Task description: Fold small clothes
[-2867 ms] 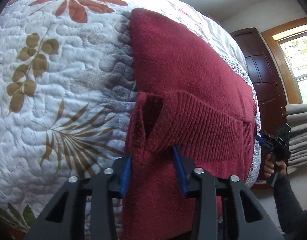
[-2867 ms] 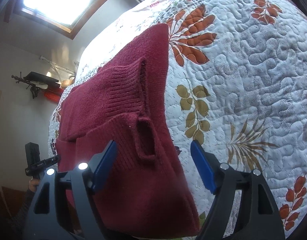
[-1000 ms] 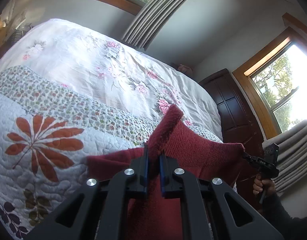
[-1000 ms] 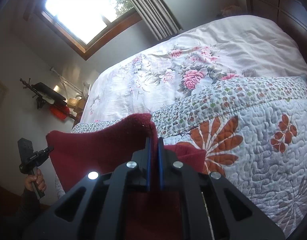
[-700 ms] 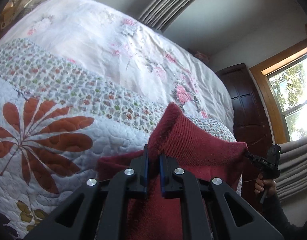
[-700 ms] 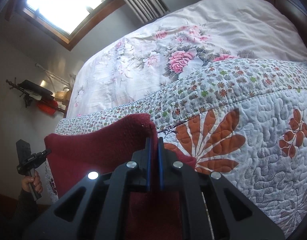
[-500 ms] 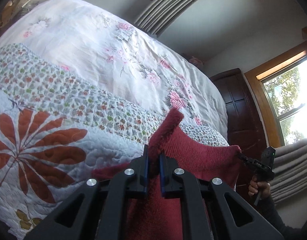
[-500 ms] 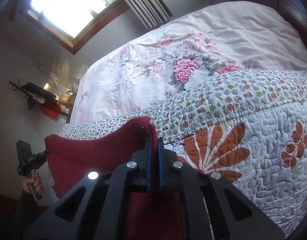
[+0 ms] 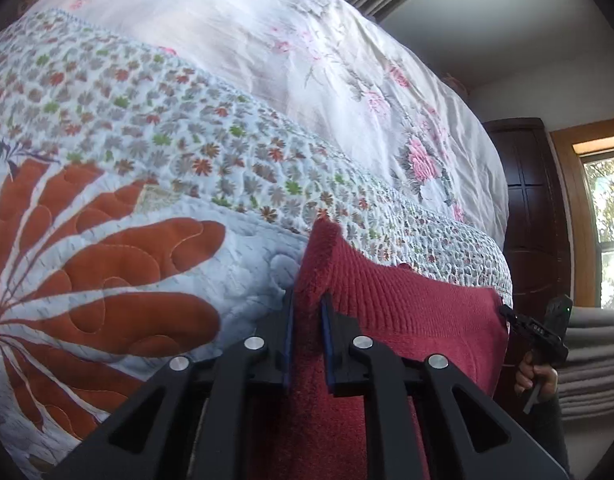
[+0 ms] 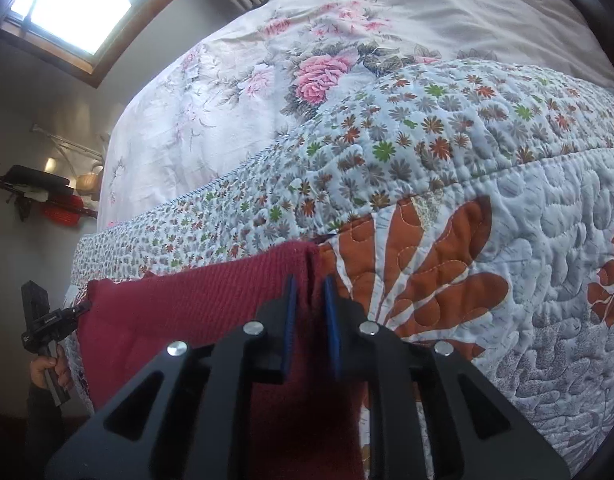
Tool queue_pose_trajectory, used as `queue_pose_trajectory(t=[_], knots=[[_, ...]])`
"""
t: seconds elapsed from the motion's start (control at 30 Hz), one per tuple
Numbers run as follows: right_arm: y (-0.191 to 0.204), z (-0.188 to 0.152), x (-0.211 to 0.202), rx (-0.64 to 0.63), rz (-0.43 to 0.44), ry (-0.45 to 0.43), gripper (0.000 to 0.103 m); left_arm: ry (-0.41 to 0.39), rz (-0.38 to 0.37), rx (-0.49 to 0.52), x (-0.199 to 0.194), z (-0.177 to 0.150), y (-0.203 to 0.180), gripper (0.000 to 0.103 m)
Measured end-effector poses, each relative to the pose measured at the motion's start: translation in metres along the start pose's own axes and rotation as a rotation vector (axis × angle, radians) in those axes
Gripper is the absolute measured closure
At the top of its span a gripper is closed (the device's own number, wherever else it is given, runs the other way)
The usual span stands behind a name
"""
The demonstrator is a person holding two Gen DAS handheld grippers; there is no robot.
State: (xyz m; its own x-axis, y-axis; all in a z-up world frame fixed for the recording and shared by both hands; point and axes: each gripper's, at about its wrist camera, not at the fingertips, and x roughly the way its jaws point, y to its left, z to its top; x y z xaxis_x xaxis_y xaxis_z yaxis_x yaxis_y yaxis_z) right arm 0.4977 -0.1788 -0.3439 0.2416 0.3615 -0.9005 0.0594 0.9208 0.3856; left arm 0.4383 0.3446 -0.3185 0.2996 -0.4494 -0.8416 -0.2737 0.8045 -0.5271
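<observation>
My left gripper [image 9: 307, 320] and right gripper [image 10: 310, 312] each pinch a corner of the red sweater [image 9: 407, 312], jaws nearly closed. It looks thick, soft and floppy over the quilt [image 9: 107, 240], so I judge corners grip best.

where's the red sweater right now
The red sweater lies on the leaf-print quilt, its far edge near the small-flower border. The left gripper and right gripper each pinch one far corner.
</observation>
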Motion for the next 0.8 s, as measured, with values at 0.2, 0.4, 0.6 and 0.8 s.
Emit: queue_pose_trajectory(t=[0.2, 0.4, 0.6, 0.8], knots=[[0.026, -0.026, -0.057, -0.094, 0.034, -0.172, 0.068, -0.203, 0.004, 0.135, -0.075, -0.024, -0.039, 0.057], [0.035, -0.068, -0.025, -0.047, 0.225, -0.123, 0.046, -0.167, -0.169, 0.293, -0.040, -0.083, -0.081, 0.036], [0.003, -0.079, -0.007, -0.021, 0.245, -0.141, 0.085, -0.093, -0.126, 0.130, 0.002, -0.083, -0.017, 0.082], [-0.011, -0.101, -0.061, 0.055, 0.342, -0.227, 0.064, -0.198, -0.230, 0.191, -0.061, -0.111, -0.046, 0.055]])
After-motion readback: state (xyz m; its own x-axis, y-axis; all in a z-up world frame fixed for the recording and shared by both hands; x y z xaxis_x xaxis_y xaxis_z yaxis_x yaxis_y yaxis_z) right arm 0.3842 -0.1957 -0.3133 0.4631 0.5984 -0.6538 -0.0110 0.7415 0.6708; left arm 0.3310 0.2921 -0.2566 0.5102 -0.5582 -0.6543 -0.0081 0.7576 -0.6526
